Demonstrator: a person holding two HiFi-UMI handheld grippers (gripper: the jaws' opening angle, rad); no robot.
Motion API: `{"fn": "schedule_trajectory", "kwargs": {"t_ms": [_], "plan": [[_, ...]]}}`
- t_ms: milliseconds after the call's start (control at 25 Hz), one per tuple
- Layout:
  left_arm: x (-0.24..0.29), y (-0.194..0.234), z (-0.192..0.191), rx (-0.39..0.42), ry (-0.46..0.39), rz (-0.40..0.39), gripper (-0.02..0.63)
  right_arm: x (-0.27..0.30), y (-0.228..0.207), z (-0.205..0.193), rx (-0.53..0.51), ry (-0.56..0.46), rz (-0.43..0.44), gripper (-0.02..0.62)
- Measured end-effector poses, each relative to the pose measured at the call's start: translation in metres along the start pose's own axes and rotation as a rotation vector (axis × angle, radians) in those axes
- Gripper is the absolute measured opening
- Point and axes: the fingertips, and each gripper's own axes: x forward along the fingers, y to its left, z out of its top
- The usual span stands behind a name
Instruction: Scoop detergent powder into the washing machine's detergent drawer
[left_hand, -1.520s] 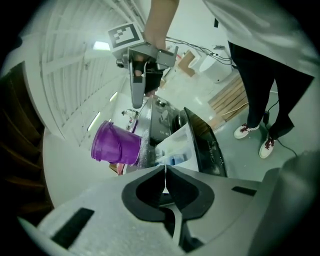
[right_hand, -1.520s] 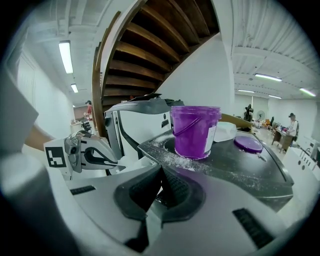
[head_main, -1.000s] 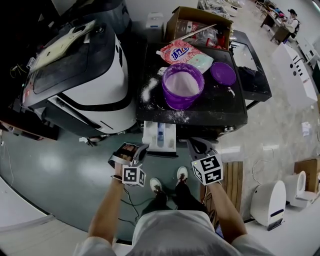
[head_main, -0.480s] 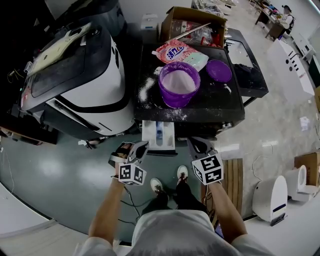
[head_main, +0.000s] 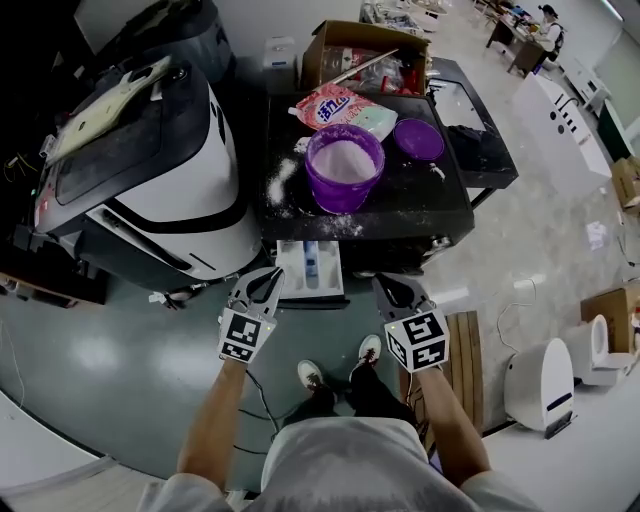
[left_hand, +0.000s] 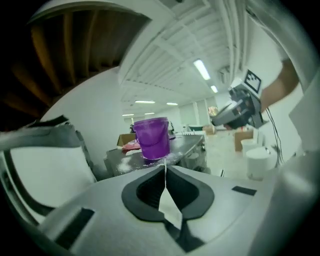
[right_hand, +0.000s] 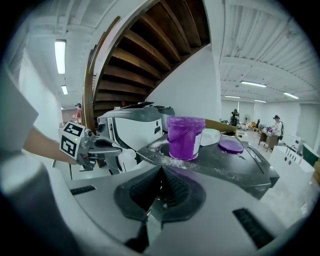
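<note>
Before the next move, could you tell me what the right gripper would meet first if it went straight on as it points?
Probably the purple bucket, dead ahead of the right gripper; the front edge of the black machine top could come first, as height is unclear.

The head view looks steeply down from above the person onto the black top and floor. Each gripper view sits low, looking level along its jaws — both face the bucket, fairly near, shared by all three views.
</note>
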Motion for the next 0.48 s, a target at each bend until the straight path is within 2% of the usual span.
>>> {"fn": "schedule_trajectory", "kwargs": {"t_ms": [160,280,360,480], "plan": [[-0.013,0.021,0.021,-0.392,-0.113,0.044,0.014,-0.012,-0.003,0.024,0.004,-0.059,-0.002,-0.003],[-0.023,0.03,0.044,-0.608,-0.224,0.029,0.014,-0.022,-0.011,0.048,0.001,-0.112,0.0,-0.003],[-0.03,0.036,0.063,-0.679,-0.286,0.027,0.014,-0.027,-0.019,0.064,-0.004,-0.146,0.0,-0.003],[-0.041,0.044,0.094,-0.678,-0.351,0.04,0.014,-0.032,-0.029,0.09,-0.023,-0.192,0.01,-0.003]]}}
